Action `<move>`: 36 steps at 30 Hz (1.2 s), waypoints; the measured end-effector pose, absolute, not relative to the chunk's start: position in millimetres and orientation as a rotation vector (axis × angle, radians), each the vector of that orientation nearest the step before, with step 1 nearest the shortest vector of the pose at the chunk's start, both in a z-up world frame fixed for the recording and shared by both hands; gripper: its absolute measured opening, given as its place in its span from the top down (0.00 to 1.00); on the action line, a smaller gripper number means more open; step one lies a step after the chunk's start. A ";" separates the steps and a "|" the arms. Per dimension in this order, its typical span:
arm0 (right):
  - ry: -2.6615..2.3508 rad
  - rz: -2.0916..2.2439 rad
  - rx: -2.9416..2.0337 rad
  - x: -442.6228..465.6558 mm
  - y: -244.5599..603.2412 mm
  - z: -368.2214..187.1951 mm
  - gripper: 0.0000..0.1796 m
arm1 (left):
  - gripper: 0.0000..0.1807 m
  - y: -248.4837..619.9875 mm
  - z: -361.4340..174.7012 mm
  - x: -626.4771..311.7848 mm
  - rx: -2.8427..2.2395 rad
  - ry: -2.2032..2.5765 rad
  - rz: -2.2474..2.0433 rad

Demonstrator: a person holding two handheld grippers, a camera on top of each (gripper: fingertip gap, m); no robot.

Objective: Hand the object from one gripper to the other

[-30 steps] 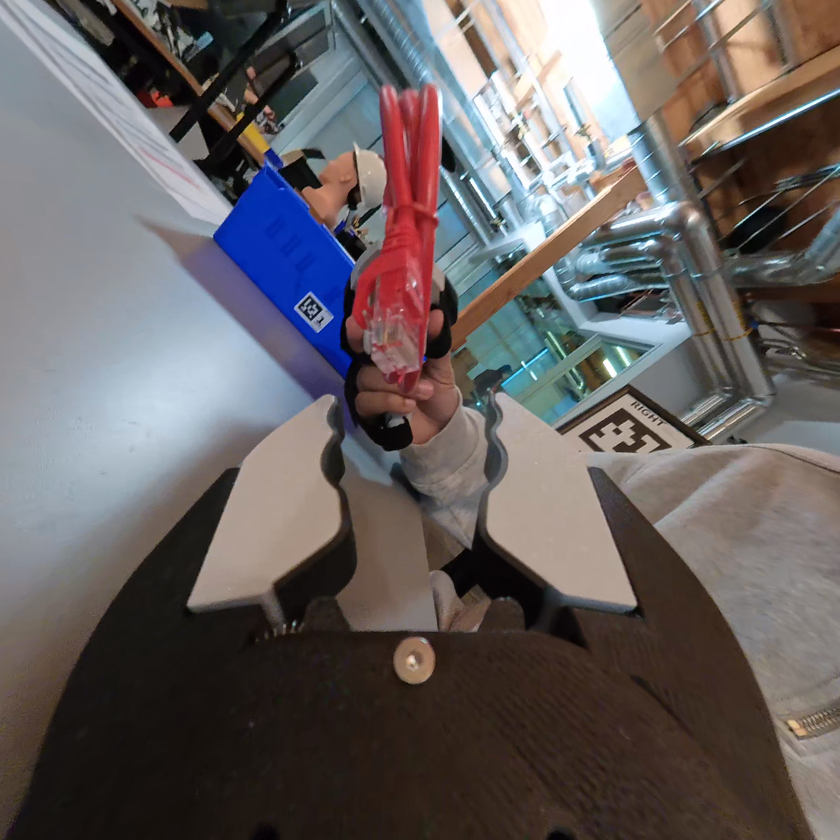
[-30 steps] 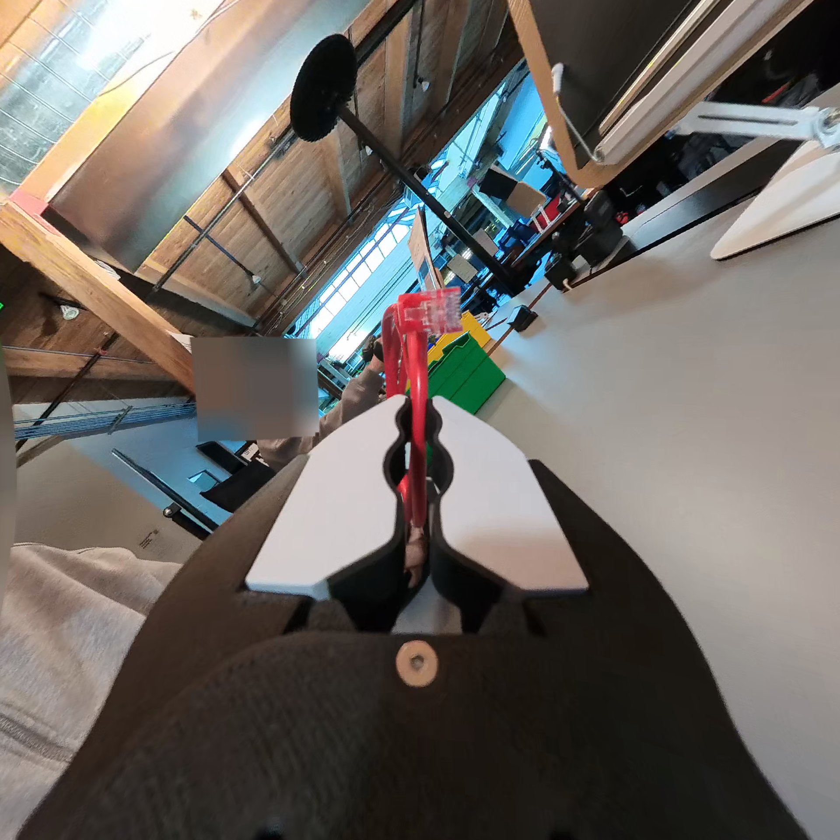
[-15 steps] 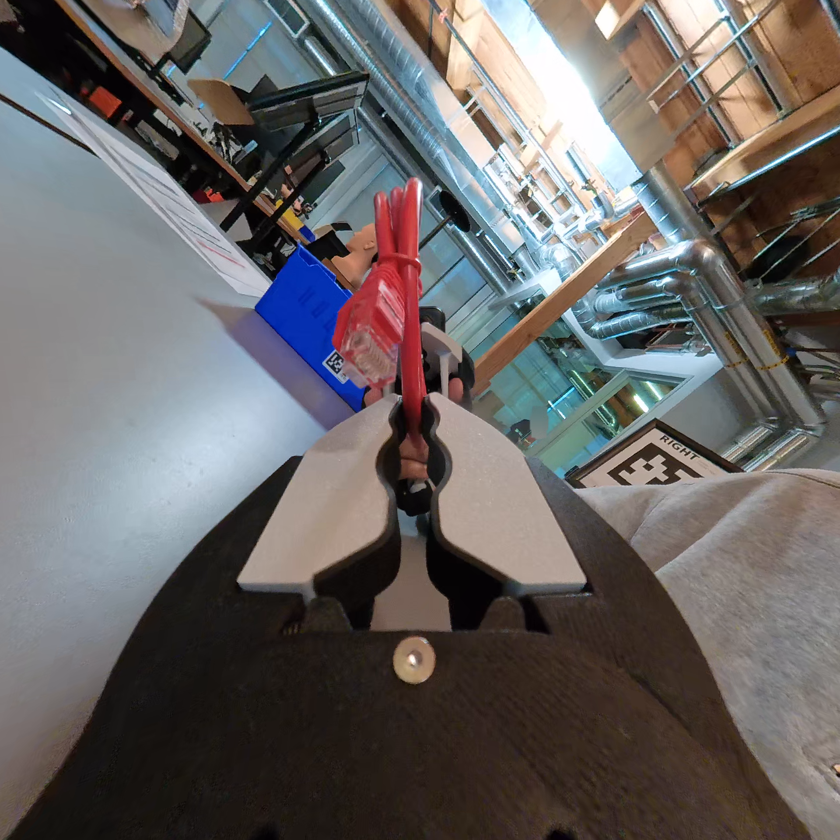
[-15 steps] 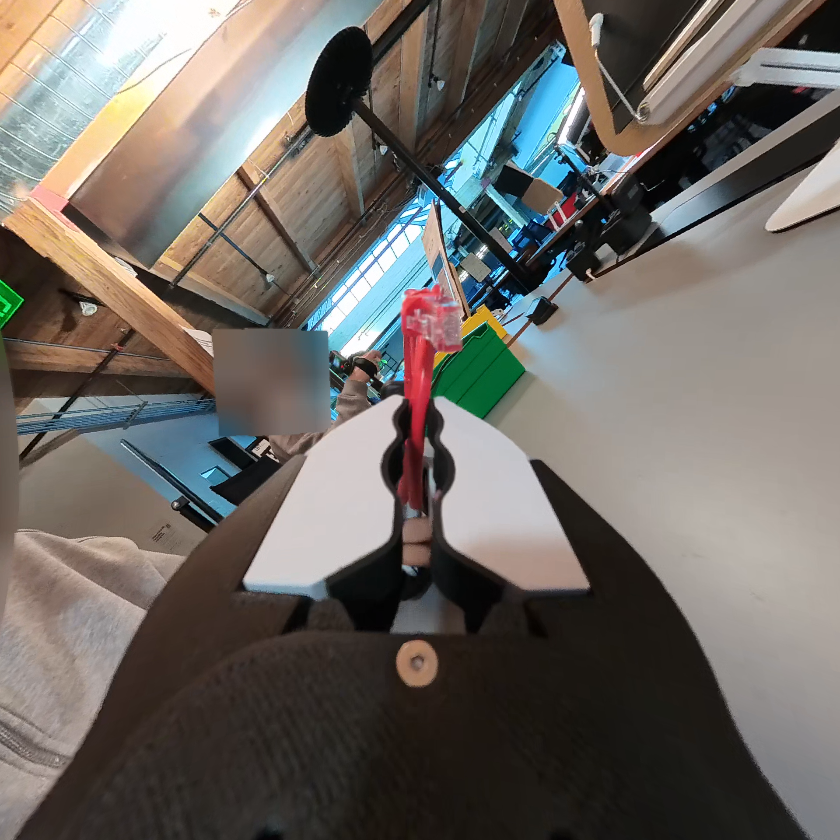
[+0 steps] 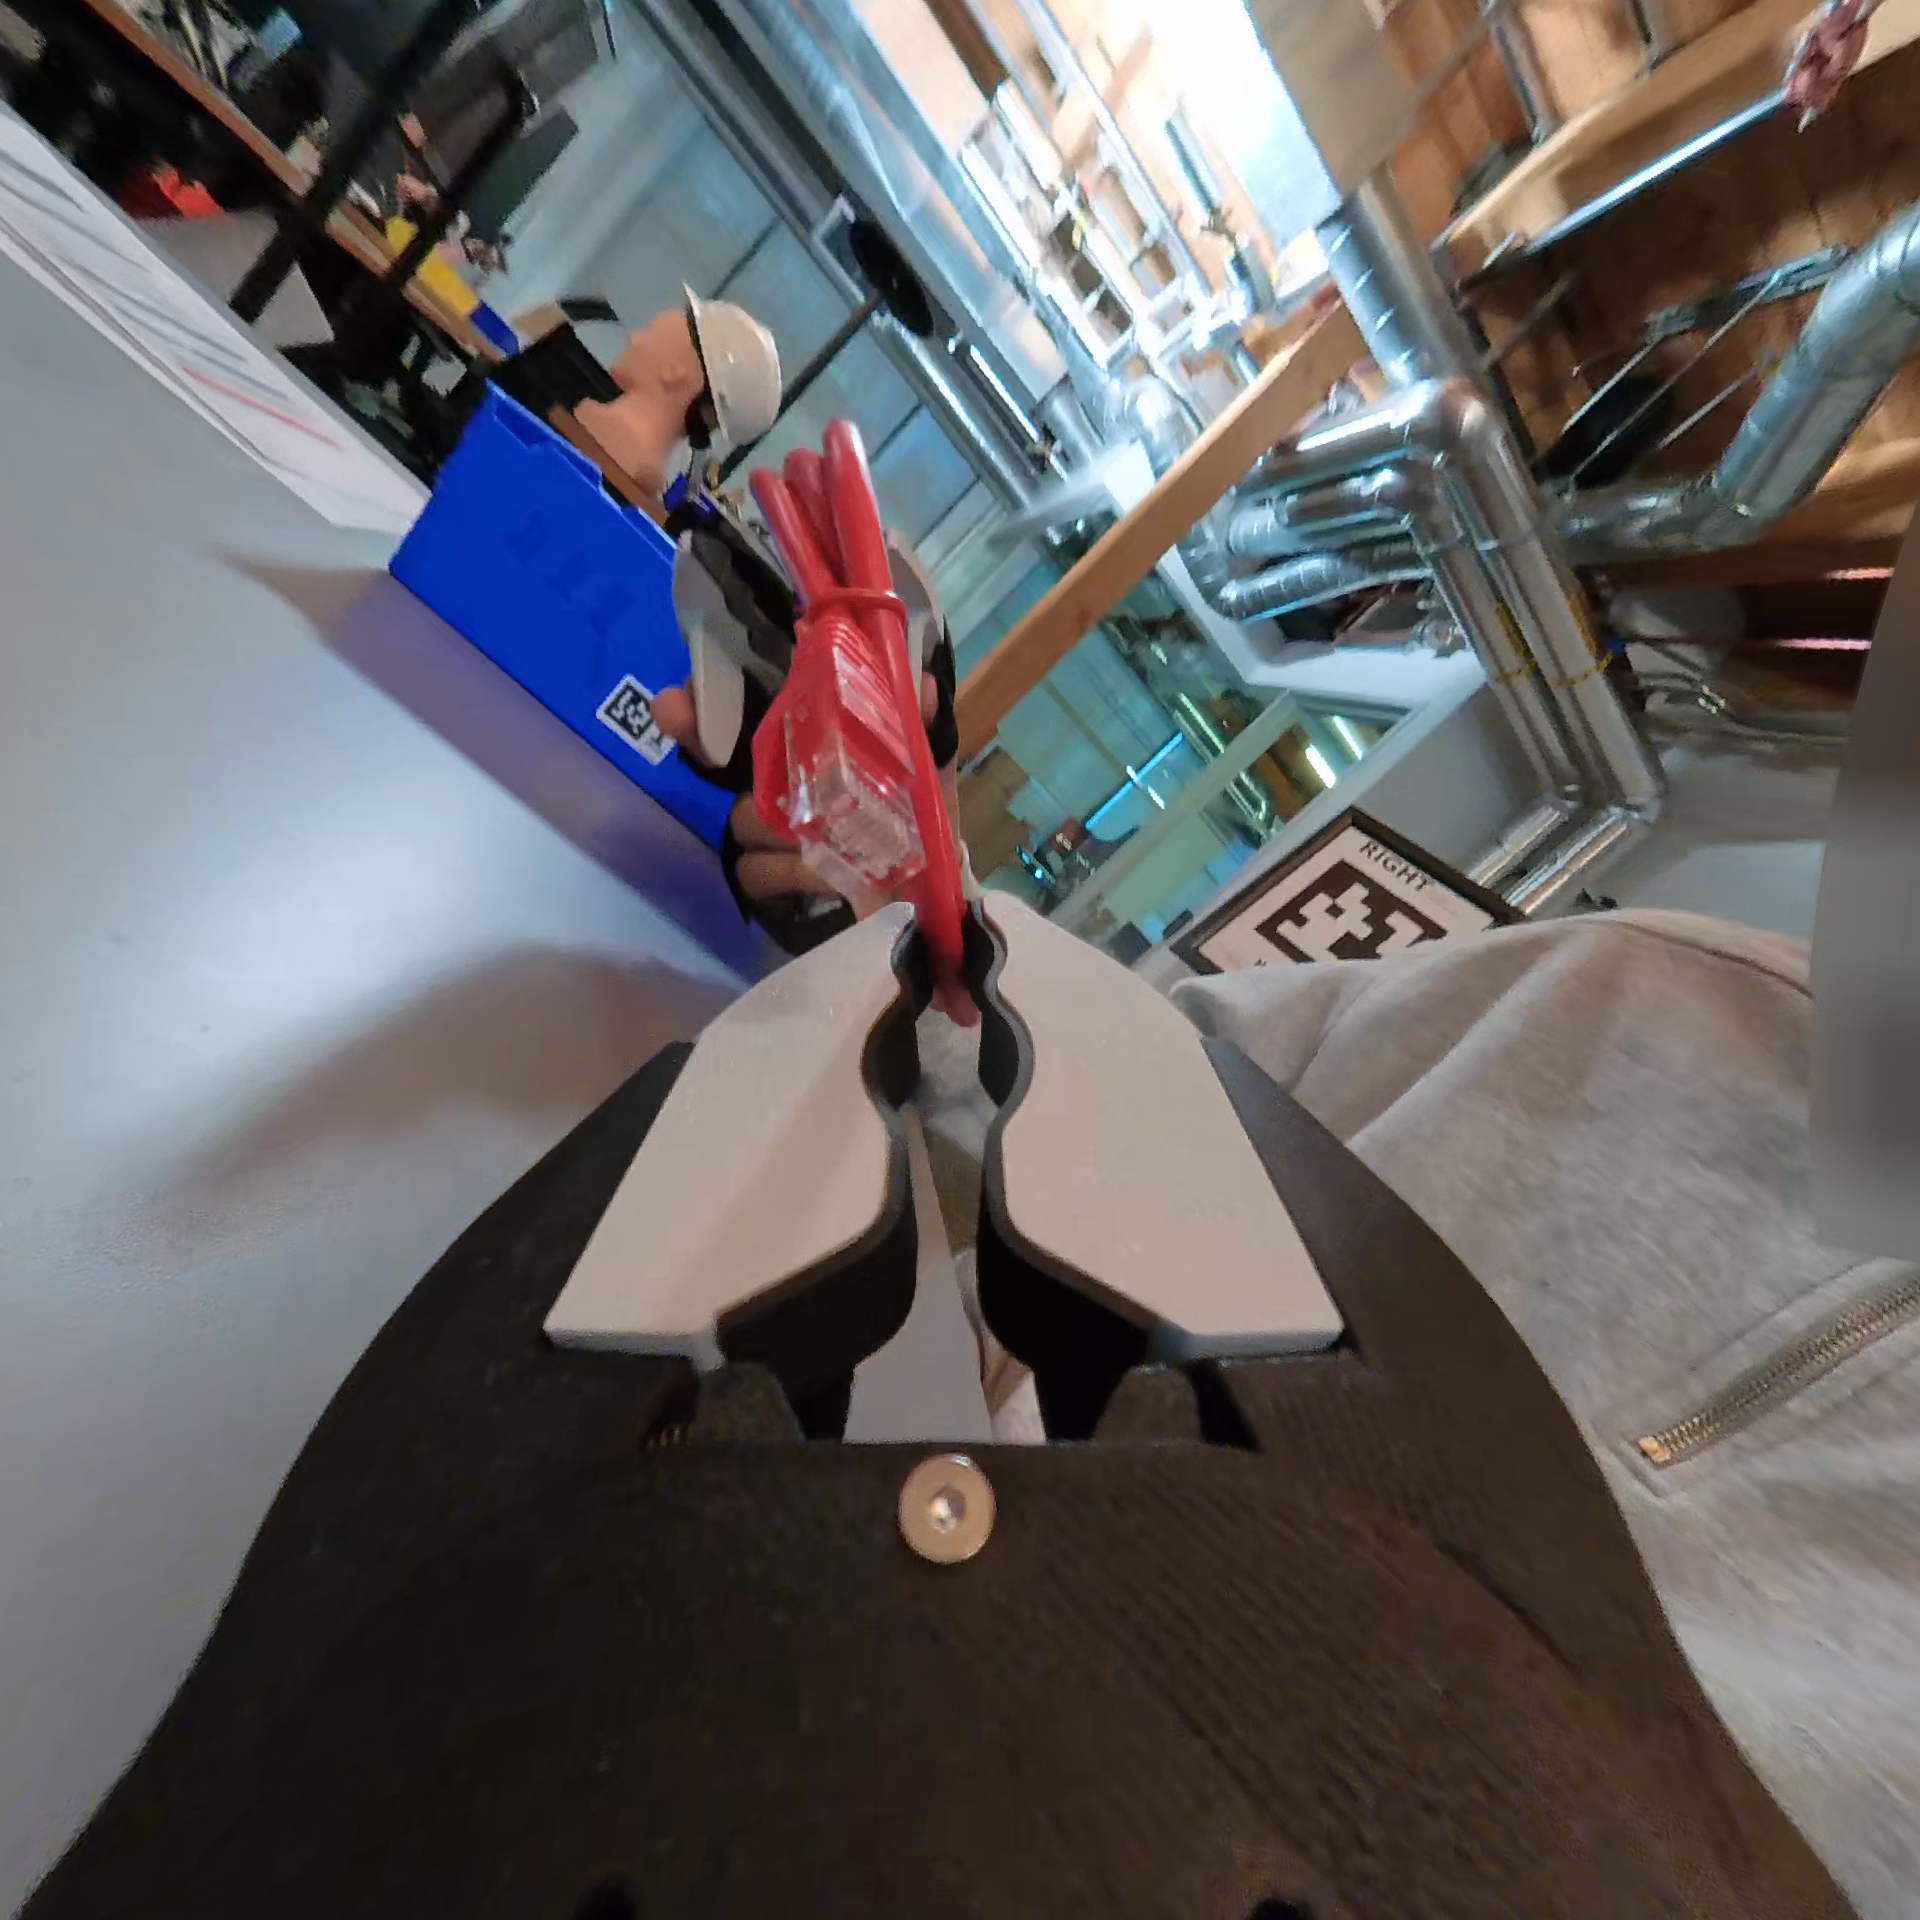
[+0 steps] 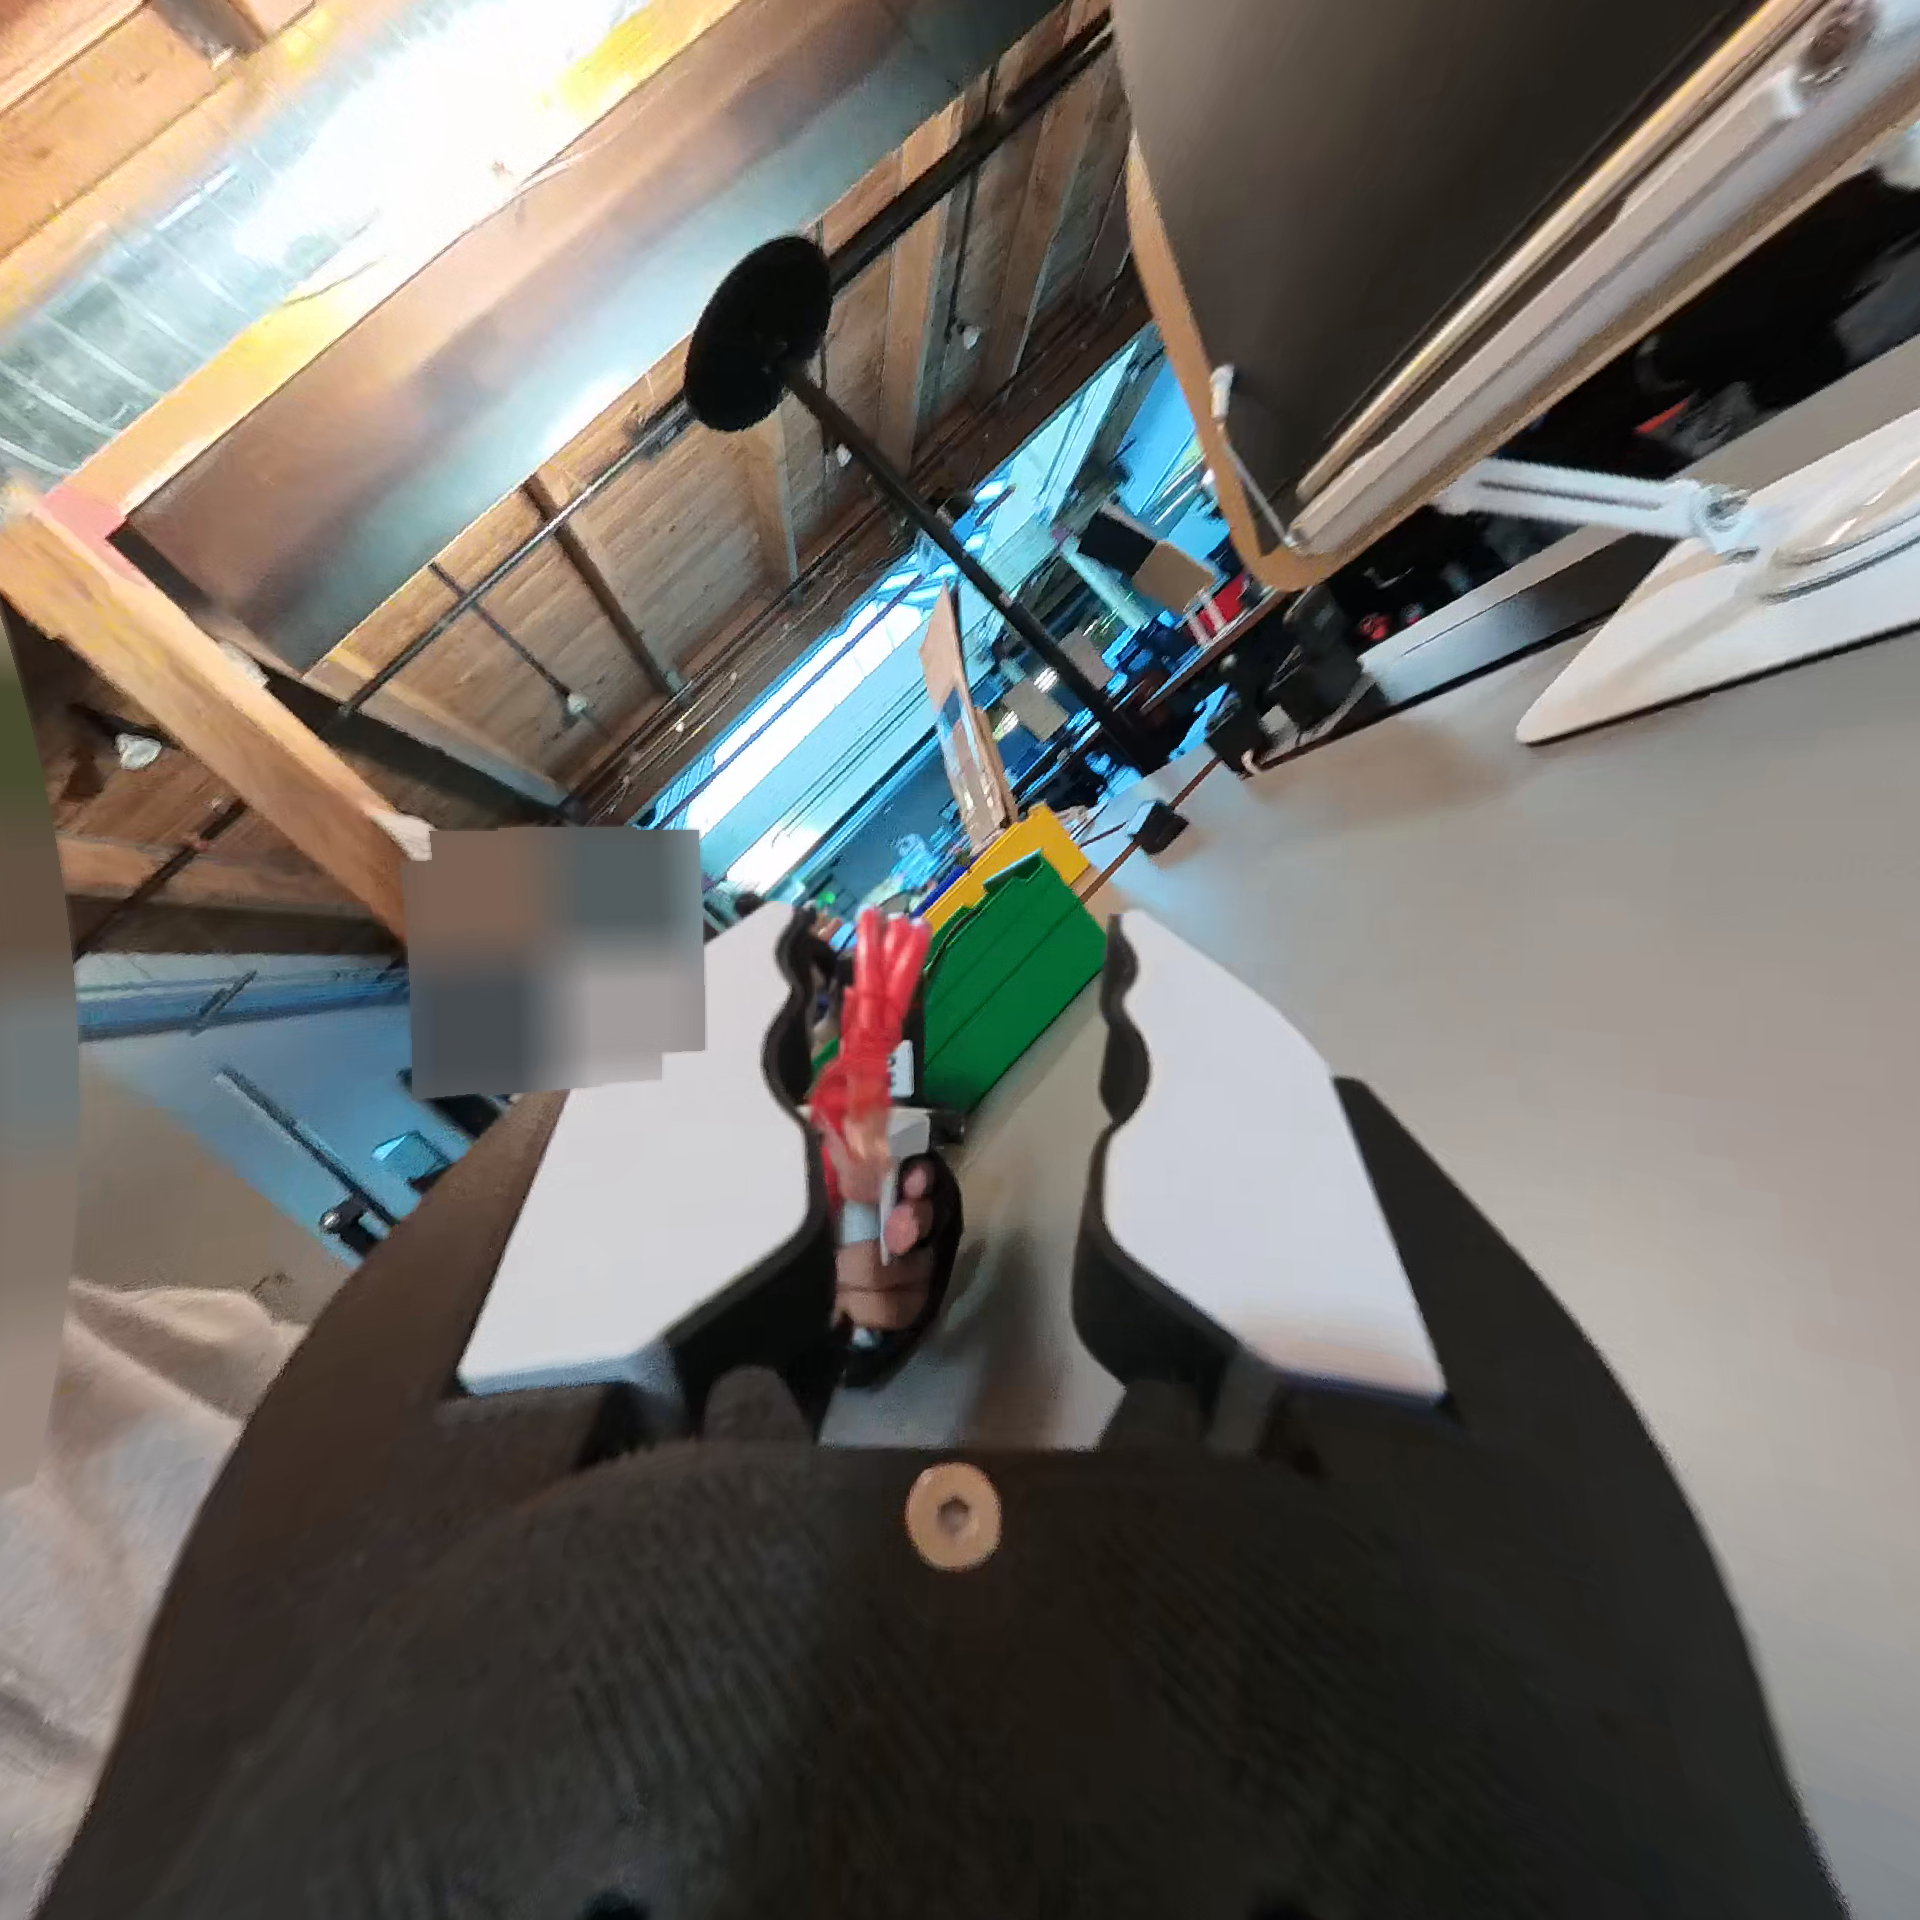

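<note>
A bundled red network cable (image 5: pixel 862 707) with a clear plug stands upright over the grey table (image 5: pixel 208 831). My left gripper (image 5: pixel 940 925) is shut on its lower end. In the right wrist view the cable (image 6: pixel 878 997) shows farther off, held by the left gripper's fingers (image 6: pixel 906 1132) with a hand below them. My right gripper (image 6: pixel 951 935) is open and empty, with the cable apart from both jaws. In the left wrist view the right gripper's fingers (image 5: pixel 712 665) stand spread behind the cable.
A blue bin (image 5: pixel 540 603) stands on the table behind the cable. A green bin (image 6: pixel 1018 987) and a yellow bin (image 6: pixel 997 862) stand at the far side. A monitor (image 6: pixel 1403 260) and its white base (image 6: pixel 1714 623) are at the right. A grey sleeve (image 5: pixel 1558 1195) is close at the right. My hands' fingertips stand some 15 cm from each other.
The left gripper closed on the cable's lower end. The right gripper then opened, let go of the cable and drew back from it.
</note>
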State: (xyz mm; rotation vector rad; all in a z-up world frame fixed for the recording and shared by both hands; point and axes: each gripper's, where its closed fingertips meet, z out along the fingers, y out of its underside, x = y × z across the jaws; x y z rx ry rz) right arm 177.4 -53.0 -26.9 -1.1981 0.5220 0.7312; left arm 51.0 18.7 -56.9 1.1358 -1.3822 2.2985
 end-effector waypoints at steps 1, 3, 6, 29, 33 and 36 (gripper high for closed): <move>0.511 0.752 -1.217 177.3 -54.5 -26.3 0.71 | 0.97 16.0 -58.9 50.4 1.135 -1.408 2.278; 0.485 0.813 -1.271 172.4 -54.6 -27.6 0.72 | 0.97 10.7 -63.1 48.5 1.132 -1.464 2.236; 0.408 0.933 -1.413 151.0 -50.4 -36.3 0.71 | 0.97 5.8 -65.7 46.1 1.114 -1.494 2.201; 0.204 0.960 -1.664 111.2 -46.4 -55.5 0.92 | 0.63 28.3 -70.1 65.5 1.327 -1.409 2.321; 0.182 0.983 -1.672 106.7 -47.2 -54.8 0.92 | 0.57 35.0 -68.2 66.9 1.356 -1.423 2.352; 0.148 1.033 -1.699 97.5 -48.5 -57.8 0.92 | 0.66 36.7 -64.7 64.6 1.321 -1.404 2.366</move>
